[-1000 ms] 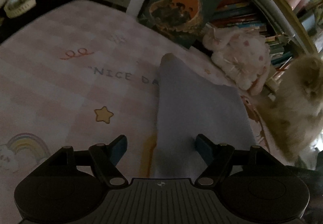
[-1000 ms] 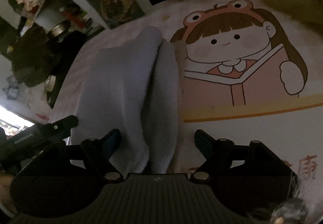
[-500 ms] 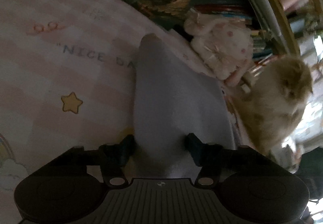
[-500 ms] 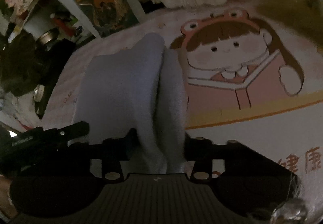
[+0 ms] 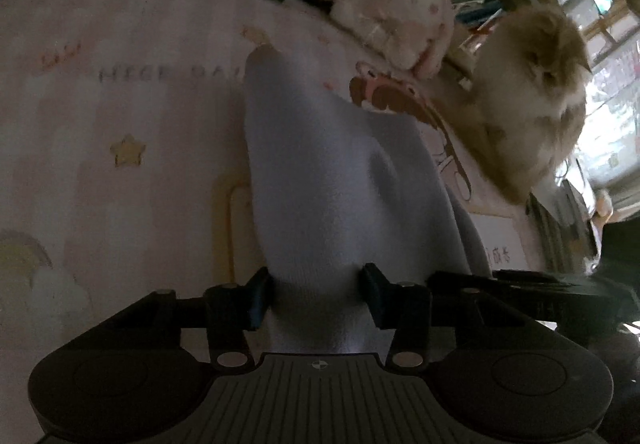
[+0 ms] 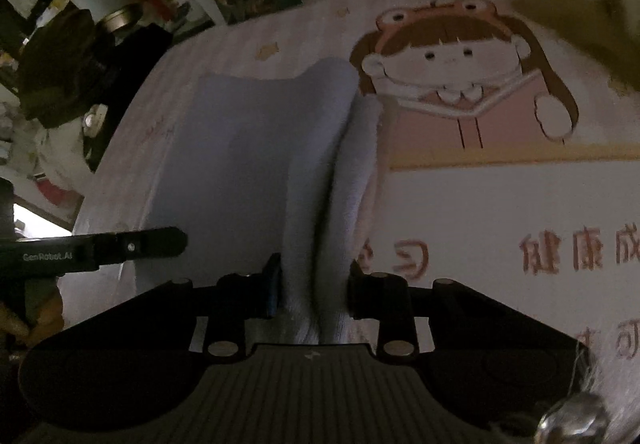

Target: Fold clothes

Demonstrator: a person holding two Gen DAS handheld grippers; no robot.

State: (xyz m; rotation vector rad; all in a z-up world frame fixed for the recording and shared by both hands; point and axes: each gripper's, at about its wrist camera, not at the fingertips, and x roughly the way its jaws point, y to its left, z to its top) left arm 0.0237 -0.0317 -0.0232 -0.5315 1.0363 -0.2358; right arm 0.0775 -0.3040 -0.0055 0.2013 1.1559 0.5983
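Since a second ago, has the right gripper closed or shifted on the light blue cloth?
Yes. The right gripper has closed from open onto the light blue cloth and moved forward, toward the cartoon girl print on the blanket.

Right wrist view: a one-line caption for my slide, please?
Right gripper shut on the folded blue cloth, over a cartoon-girl blanket.

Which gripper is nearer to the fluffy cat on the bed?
Right, probably. The cat lies right of the blue cloth. The right gripper grips the cloth's right side, the left gripper its left side.
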